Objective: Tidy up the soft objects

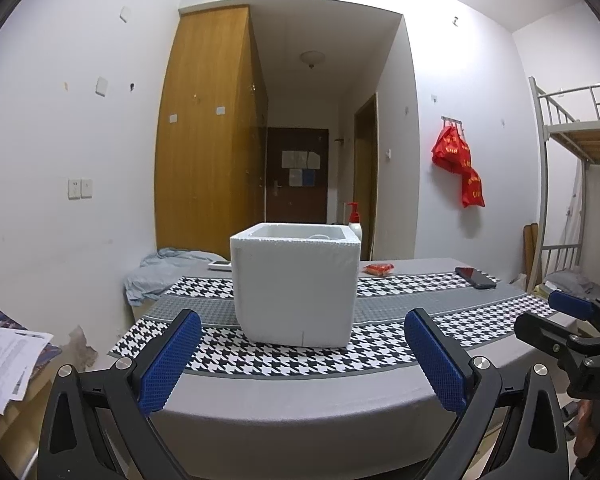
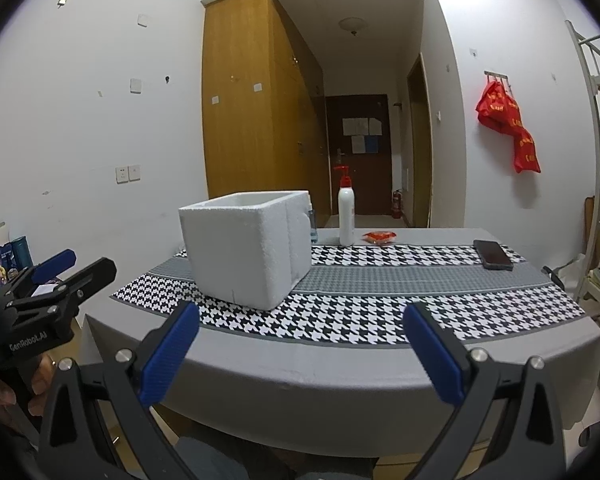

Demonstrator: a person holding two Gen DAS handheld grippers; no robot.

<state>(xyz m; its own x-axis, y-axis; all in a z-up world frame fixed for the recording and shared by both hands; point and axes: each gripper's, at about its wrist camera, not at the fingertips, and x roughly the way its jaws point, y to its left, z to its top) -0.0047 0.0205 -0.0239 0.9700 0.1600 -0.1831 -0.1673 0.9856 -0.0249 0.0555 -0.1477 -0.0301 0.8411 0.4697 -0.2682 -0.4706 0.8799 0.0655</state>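
A white foam box (image 1: 296,288) (image 2: 246,246) stands open-topped on the table (image 1: 300,392) (image 2: 320,368), on its houndstooth runner. A small red soft packet (image 1: 378,269) (image 2: 379,237) lies behind it at the table's far side. My left gripper (image 1: 302,356) hovers open in front of the box, over the near table edge, with nothing between its blue pads. My right gripper (image 2: 302,354) is open too, to the right of the box and short of the table edge. Each gripper appears at the side of the other's view. The box's inside is mostly hidden.
A white pump bottle (image 2: 346,216) with a red top stands behind the box. A dark phone (image 2: 493,254) lies at the table's far right. A light blue cloth (image 1: 160,276) is heaped at the far left corner. Papers (image 1: 8,364) lie left of the table; a bunk bed (image 1: 572,152) stands right.
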